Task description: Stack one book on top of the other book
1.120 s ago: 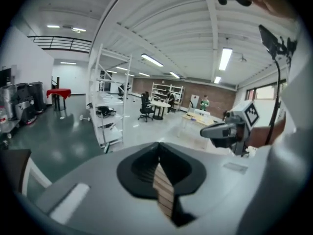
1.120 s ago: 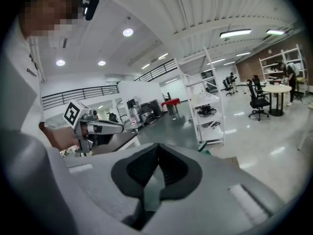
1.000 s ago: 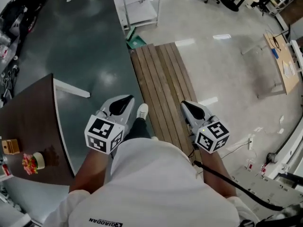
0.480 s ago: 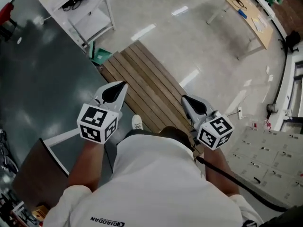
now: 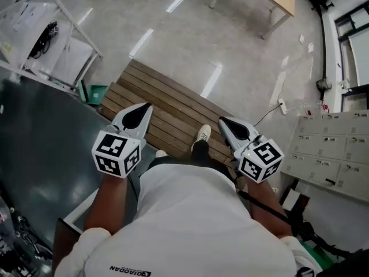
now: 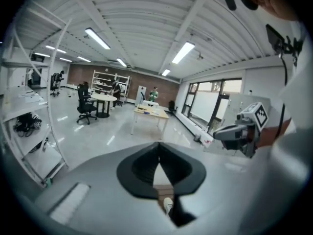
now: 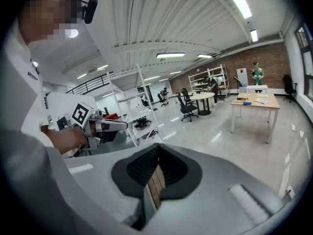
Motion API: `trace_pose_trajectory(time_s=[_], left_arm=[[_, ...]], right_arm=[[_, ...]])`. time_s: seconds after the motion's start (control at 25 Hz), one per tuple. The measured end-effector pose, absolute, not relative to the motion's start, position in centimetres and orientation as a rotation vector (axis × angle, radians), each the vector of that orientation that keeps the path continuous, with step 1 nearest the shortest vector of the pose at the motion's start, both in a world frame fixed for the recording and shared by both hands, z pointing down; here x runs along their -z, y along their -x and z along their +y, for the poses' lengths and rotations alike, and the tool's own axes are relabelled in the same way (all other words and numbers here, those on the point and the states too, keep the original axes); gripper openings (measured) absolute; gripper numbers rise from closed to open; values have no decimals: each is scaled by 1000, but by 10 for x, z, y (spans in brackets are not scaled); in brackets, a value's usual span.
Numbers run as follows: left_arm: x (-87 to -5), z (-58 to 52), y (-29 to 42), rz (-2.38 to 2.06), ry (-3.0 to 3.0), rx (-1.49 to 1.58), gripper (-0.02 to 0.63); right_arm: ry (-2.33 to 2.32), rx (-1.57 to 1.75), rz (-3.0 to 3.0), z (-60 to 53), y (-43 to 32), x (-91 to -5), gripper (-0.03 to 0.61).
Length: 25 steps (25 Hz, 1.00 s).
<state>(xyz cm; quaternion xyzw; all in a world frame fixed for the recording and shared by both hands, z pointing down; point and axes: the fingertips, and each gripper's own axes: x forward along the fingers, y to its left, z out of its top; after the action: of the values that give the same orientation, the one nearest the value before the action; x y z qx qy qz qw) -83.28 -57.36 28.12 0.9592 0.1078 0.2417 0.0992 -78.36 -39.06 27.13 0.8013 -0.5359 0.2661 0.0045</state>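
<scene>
Left gripper [image 5: 145,106] and right gripper [image 5: 223,123]: jaws together, nothing held. No books in any view, just a wooden bench [image 5: 173,105] below us. We find the books first and open the jaws before reaching.

I watch the whole view swing round the wooden deck [image 5: 167,111]: its planks now run slantwise where they ran nearly straight up the frame. The white shelf rack [image 5: 40,33] slides to the deck's upper left. Grey lockers [image 5: 331,154] come into sight on its right. The white shoe [image 5: 203,134] steps from the deck's left edge onto its planks.
</scene>
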Motion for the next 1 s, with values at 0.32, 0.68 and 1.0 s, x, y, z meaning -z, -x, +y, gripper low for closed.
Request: trace_pose_trajectory(time_s=[0.32,0.68,1.0], left_arm=[[-311,-506,715,470,-2886,-717,6],[-329,-365,598,713,-2816,-721,6],[-342,-282,544,954,-2777,-861,6]], right_arm=[[-2652,-711,-1623,-330,686,-305,2],[-2741,-767,-1463,-212,599,-329,2],[-2971,-784,-1241,-133,553,-338,2]])
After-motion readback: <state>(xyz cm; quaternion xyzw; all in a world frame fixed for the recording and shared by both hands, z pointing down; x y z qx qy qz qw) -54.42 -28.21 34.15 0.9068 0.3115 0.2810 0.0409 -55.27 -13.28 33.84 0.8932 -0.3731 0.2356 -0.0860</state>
